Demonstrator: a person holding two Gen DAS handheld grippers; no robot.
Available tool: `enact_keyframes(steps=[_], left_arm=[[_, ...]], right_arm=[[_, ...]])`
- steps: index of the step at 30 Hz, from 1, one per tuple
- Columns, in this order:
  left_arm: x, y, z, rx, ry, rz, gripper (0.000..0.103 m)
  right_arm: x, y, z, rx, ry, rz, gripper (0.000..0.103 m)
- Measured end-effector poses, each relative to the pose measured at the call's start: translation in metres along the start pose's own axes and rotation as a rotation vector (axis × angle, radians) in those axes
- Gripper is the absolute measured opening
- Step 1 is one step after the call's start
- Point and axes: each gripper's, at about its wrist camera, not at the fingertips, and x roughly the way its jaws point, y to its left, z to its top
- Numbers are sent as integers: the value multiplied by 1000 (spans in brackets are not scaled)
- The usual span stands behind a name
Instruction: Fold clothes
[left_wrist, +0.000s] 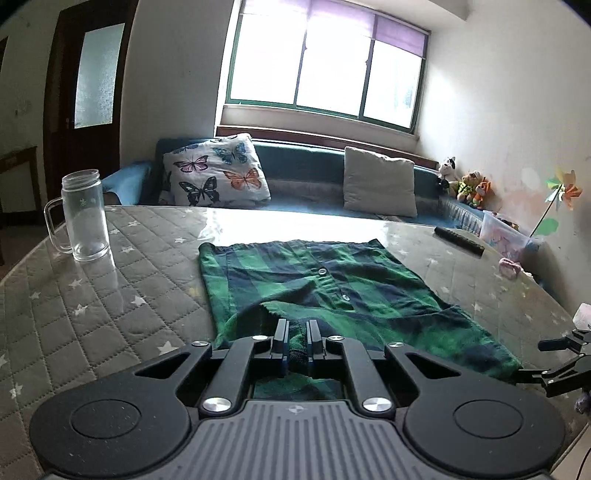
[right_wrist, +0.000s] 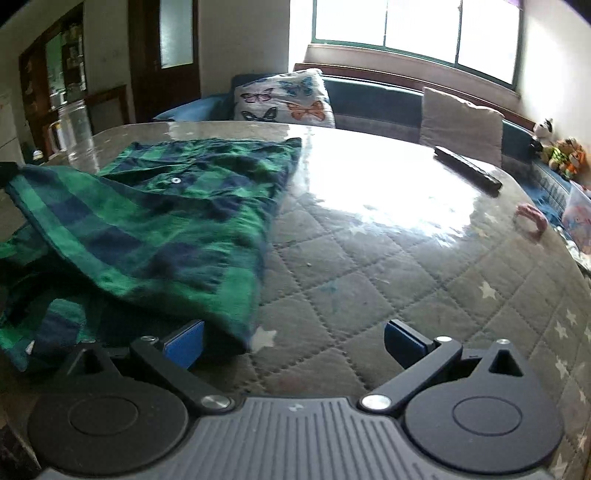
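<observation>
On table (right_wrist: 369, 266), shirt (left_wrist: 314, 280) lay flat at centre, buttons up. Our left gripper (left_wrist: 296, 347) was clenched on shirt's near edge. Our right gripper (right_wrist: 293, 341) gaped wide, nothing grasped, beside shirt's right edge.

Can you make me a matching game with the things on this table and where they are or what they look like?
Things:
1. plaid shirt
2. glass mug
3. remote control
4. left tool

Descriptions:
A. clear, standing upright
B. black, lying near the table's far edge
C. green and navy
D. shut on cloth

Pairs: 1-C, 2-A, 3-B, 4-D
</observation>
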Motion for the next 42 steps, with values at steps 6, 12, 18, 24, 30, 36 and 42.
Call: enact_keyframes(steps=[6,12,18,24,30,36,42], left_arm=[[14,11,-16,-13,75,29,10],[23,18,-33,4,145,43,11],[21,20,-34,31,160,75,16],[20,9,-21,45,109,39,28],[50,-9,-21,76,146,-19,28],[74,-14,-28,97,195,-27,28],[82,-4,-36,85,223,-13,27]], right_arm=[[2,-8,-7,38,8,-32,103],[-5,-6,-5,1,14,-40,103],[-24,1,11,-61,-31,-23,103],[-2,18,51,-139,-83,-15,103],[40,30,77,-191,-93,-58,103],[77,31,88,-186,-72,-82,103],[101,18,83,-166,-36,-107,103]])
